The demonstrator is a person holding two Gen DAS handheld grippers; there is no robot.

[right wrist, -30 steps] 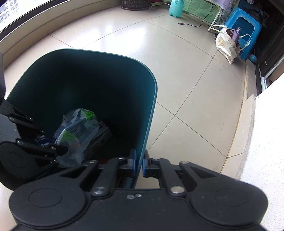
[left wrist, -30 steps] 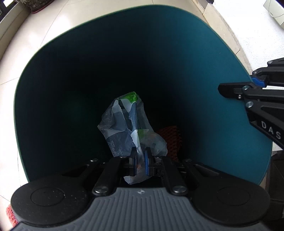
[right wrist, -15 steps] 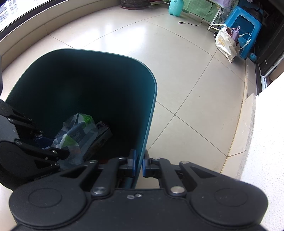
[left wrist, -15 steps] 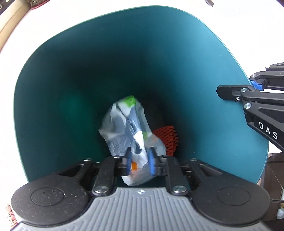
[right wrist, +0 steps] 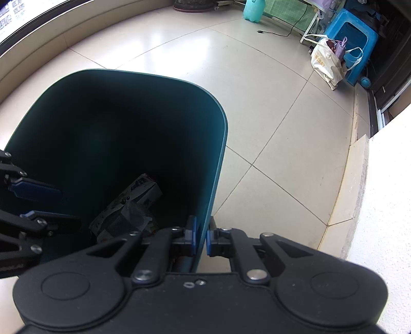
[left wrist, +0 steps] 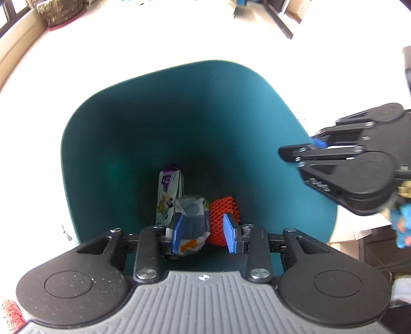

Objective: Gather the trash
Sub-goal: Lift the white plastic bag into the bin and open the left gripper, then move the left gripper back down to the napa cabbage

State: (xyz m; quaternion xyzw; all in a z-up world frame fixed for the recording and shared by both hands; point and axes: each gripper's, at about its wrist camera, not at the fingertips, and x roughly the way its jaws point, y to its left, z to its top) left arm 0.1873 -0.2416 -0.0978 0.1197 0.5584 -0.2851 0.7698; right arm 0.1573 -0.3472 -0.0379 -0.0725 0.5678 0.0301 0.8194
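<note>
A teal trash bin stands on the tiled floor. At its bottom lie a crumpled plastic wrapper, a printed carton and an orange foam net. My left gripper hangs above the bin's mouth, its jaws opening, and nothing is pressed between its blue pads. The wrapper sits far below them. My right gripper is shut on the bin's rim at the near right side. In the right wrist view the wrapper and carton show dimly inside, with the left gripper at the left edge.
A blue stool with a white carrier bag stands at the far right. A teal jug and a black cable lie beyond. A white ledge runs along the right. Open tiled floor lies between.
The left gripper let go of the plastic wrapper, which dropped to the bin's bottom. Its jaws spread apart and it rose above the bin. The right gripper kept its hold on the rim.
</note>
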